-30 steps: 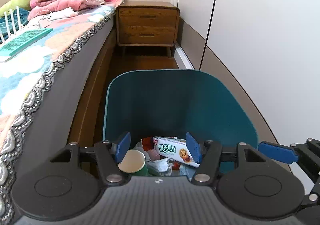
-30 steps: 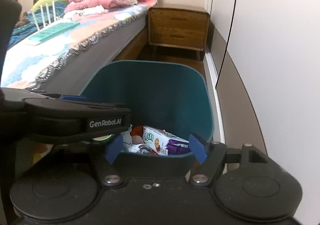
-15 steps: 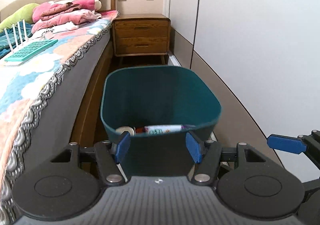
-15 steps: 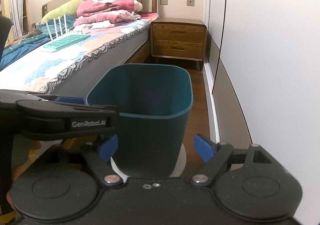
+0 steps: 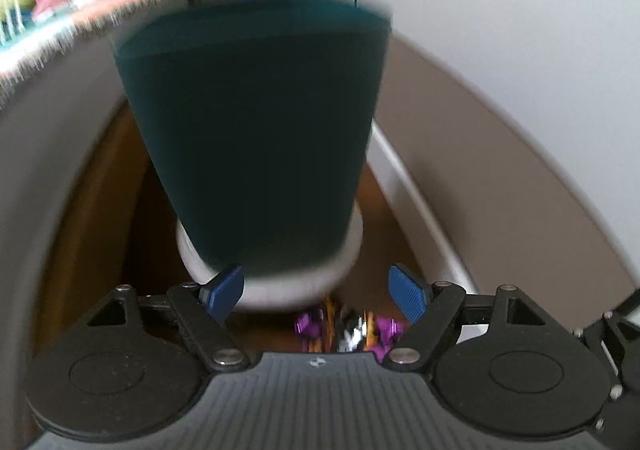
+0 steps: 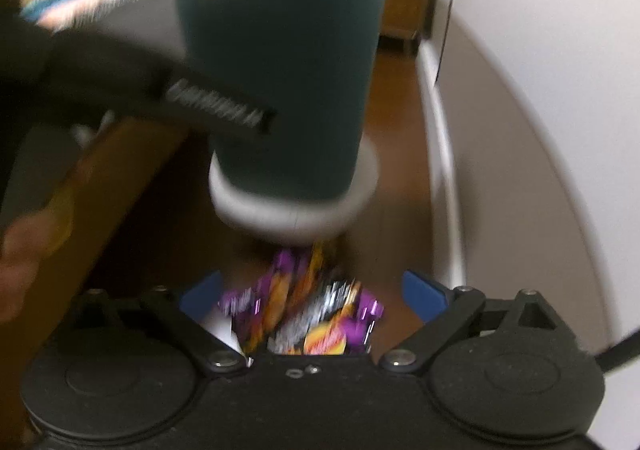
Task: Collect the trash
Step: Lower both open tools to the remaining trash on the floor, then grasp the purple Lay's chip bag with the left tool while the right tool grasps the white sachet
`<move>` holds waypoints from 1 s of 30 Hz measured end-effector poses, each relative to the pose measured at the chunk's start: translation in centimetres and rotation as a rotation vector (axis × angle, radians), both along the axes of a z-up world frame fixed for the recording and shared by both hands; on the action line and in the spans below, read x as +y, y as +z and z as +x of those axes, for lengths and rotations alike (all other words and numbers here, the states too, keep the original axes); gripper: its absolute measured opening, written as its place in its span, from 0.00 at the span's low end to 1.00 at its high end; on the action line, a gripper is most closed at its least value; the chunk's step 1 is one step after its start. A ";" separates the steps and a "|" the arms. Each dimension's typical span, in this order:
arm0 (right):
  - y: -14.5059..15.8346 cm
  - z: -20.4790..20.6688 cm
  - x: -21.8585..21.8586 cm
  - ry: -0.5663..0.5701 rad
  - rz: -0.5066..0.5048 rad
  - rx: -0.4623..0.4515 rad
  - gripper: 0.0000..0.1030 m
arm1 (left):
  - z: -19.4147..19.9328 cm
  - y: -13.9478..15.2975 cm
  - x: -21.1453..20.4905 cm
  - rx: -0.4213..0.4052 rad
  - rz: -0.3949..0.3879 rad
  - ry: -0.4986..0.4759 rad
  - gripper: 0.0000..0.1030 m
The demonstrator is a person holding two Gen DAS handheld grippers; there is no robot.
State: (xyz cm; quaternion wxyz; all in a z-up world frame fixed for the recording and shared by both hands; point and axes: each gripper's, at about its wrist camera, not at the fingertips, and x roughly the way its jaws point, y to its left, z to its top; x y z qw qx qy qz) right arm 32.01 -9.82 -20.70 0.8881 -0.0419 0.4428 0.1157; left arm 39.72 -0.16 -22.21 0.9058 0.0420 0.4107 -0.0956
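Note:
A dark teal trash bin (image 5: 256, 130) on a white round base (image 5: 280, 286) stands on the wooden floor, also in the right wrist view (image 6: 280, 62). A purple, orange and silver snack wrapper (image 6: 304, 314) lies on the floor just in front of the bin; it also shows in the left wrist view (image 5: 348, 330). My right gripper (image 6: 312, 292) is open, low over the wrapper, which lies between its fingers. My left gripper (image 5: 318, 292) is open and empty, near the bin's base. Both views are blurred.
A bed (image 5: 48, 62) with a patterned cover runs along the left. A white wardrobe wall (image 5: 520, 50) with a white skirting (image 5: 420, 218) runs along the right. A wooden nightstand (image 6: 404, 6) stands behind the bin.
Both grippers have dropped from above the bin's rim down to floor level in front of it. The snack wrapper on the floor has come into view.

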 end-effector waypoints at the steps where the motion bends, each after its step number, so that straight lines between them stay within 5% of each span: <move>1: -1.4 -0.4 0.2 0.004 -0.007 0.031 0.95 | 0.3 -1.5 0.0 0.027 0.004 -0.001 0.77; 12: -16.8 -2.0 1.7 -0.042 -0.022 0.361 0.94 | 4.9 -17.2 0.9 0.267 0.117 -0.019 0.77; 17: -22.6 -2.5 2.1 -0.127 -0.005 0.518 0.91 | 6.2 -22.2 0.8 0.331 0.174 -0.066 0.77; 28: -28.4 -3.5 3.6 -0.182 -0.041 0.690 0.79 | 6.8 -28.5 -0.2 0.447 0.237 -0.161 0.76; 30: -28.4 -3.7 3.9 -0.196 -0.053 0.679 0.80 | 6.6 -29.2 -0.2 0.454 0.245 -0.168 0.61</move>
